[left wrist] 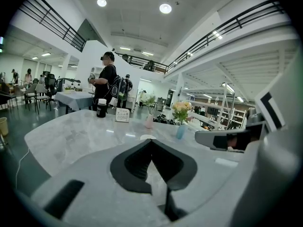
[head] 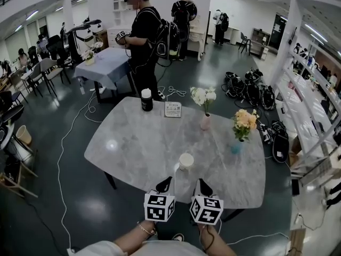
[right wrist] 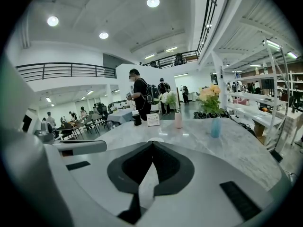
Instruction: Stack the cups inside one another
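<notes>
- One grey-white marble table (head: 133, 143) with rounded corners fills the middle of the head view and bears everything below except where noted.
- One smaller table with a pale cloth (head: 106, 63) stands far left on the dark floor, well apart from the marble one.
- One person in black (head: 144, 36) stands beyond the far edge, next to the cloth-covered table.
- Several dark backpacks (head: 250, 89) lie on the floor at far right.
- Left gripper (head: 164, 184) rests at the near edge with its marker cube toward the person. In its own view the jaws meet tip to tip with nothing between them.
- Right gripper (head: 203, 187) sits just beside it on the right. Its jaws are likewise pressed together and empty.
- Yellow flowers in a blue vase (head: 237, 145) stand at the right of the table.
- White flowers in a pink vase (head: 205, 122) stand further off, to the left of the blue vase.
- One black jar with a white lid (head: 146, 100) stands at the far edge.
- One small printed card (head: 172, 109) stands just right of the jar.
- One white paper cup (head: 186, 161) stands upright near the near edge, just beyond both grippers' tips and between them, touched by neither. I cannot tell how many cups are nested in it.
</notes>
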A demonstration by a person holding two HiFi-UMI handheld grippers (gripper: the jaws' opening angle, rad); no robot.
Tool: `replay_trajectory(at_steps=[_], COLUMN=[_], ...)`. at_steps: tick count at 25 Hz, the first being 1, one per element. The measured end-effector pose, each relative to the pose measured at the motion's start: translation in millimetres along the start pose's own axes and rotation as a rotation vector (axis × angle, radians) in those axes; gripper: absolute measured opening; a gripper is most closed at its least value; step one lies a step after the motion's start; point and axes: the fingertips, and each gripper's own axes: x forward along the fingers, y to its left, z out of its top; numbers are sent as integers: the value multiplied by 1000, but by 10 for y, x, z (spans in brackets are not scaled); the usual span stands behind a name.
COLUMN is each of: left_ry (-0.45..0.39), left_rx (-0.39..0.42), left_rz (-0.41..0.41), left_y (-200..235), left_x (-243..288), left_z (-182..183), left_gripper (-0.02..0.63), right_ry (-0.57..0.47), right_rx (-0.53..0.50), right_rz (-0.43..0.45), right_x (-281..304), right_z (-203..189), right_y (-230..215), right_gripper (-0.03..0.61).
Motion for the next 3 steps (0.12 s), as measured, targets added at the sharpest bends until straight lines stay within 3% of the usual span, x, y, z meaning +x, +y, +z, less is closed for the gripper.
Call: replay_trajectory(at_steps=[3], left_ry=[4], left_rx=[-4], left_rz=[5], left_y=[14], left_x=[-45], left_z=[-3], left_gripper=[0], right_ry=[1], right_rx=[2], right_rz=[2], right_x=[-27], right_z=[4], right_y=[31], right_gripper=[6])
